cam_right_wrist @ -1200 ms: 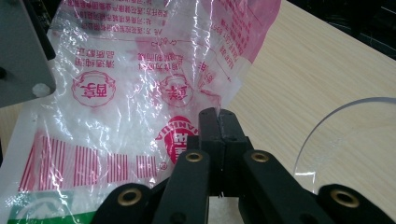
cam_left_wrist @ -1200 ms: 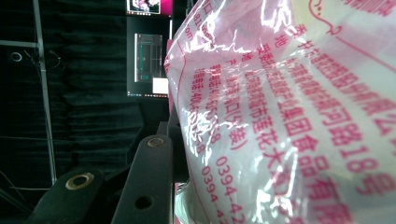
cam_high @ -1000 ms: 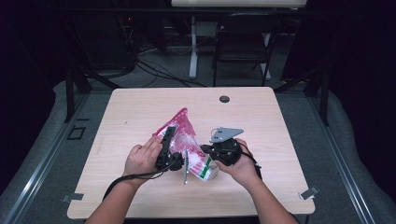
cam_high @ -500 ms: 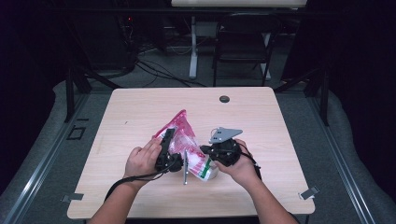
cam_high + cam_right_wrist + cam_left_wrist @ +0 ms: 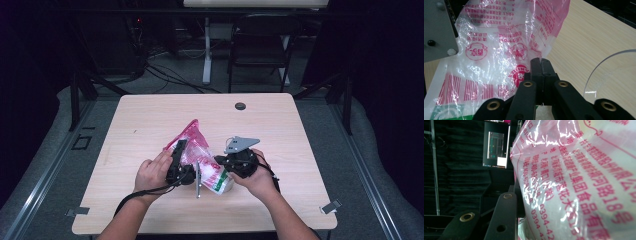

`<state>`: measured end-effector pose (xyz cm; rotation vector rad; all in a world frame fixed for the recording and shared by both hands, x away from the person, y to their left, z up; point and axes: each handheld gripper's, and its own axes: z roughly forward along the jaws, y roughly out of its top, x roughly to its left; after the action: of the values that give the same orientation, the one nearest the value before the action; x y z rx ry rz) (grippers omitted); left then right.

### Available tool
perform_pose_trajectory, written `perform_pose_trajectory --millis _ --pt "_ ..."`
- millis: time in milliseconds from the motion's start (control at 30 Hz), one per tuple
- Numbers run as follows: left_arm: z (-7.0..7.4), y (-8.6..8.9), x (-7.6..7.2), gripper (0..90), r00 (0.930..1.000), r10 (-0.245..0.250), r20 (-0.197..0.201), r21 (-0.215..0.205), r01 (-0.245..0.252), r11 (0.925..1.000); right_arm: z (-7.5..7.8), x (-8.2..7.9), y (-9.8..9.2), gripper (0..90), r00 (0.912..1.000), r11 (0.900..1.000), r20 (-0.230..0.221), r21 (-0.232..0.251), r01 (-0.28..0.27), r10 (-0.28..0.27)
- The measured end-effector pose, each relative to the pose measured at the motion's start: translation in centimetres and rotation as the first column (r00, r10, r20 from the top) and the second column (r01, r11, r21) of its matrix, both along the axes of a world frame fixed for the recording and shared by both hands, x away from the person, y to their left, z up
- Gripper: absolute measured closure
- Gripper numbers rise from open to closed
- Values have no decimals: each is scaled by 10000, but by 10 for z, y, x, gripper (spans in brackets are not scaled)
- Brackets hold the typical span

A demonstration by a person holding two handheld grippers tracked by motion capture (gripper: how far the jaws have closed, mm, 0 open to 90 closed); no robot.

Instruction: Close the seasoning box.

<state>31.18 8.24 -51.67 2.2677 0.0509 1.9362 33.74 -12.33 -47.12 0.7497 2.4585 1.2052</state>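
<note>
So here's where things stand with the plastic bag (image 5: 197, 150): it's a crinkly see-through packet with pink-red print and a green-and-white bit at one end, sitting on the worktop (image 5: 300, 140) a little in from the near edge, roughly halfway between the left and right edges. Both hands are on it at once.

The right hand-held gripper (image 5: 541, 65) has its jaws pinched fully together, and in its own view the tips sit right on a fold of the film, so I'd say it's clamped onto the bag's edge. The left hand-held gripper (image 5: 178, 159) is at the bag's other side. In the left gripper view one black jaw stands beside the bulging film, which hides the other jaw. It looks like the bag sits between jaws that are only partly closed, but I honestly can't tell if the pads are actually pressing on it.

Progress-wise, my read is that this is the get-hold-of-both-sides stage, probably to pull the bag open or stretch it out. One side looks secured, the other is maybe-secured. The bag looks puffed up rather than flat, and I can't see any opening yet, so the actual pulling apart looks like it's still to come.

There's also a little dark round thing (image 5: 240, 106) near the far edge, well away from everything.
</note>
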Motion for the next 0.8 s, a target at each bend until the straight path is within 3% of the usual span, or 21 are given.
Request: perform_pose_trajectory --millis 467,800 --pt "-7 2 -1 723 9992 135 -378 -354 -148 9993 0 0 1 900 10000 10000 -28 40 -50 50" --pt "-11 1 -1 726 9982 59 -593 -424 -85 9991 5 -1 -2 728 10000 9971 39 757 -68 65"
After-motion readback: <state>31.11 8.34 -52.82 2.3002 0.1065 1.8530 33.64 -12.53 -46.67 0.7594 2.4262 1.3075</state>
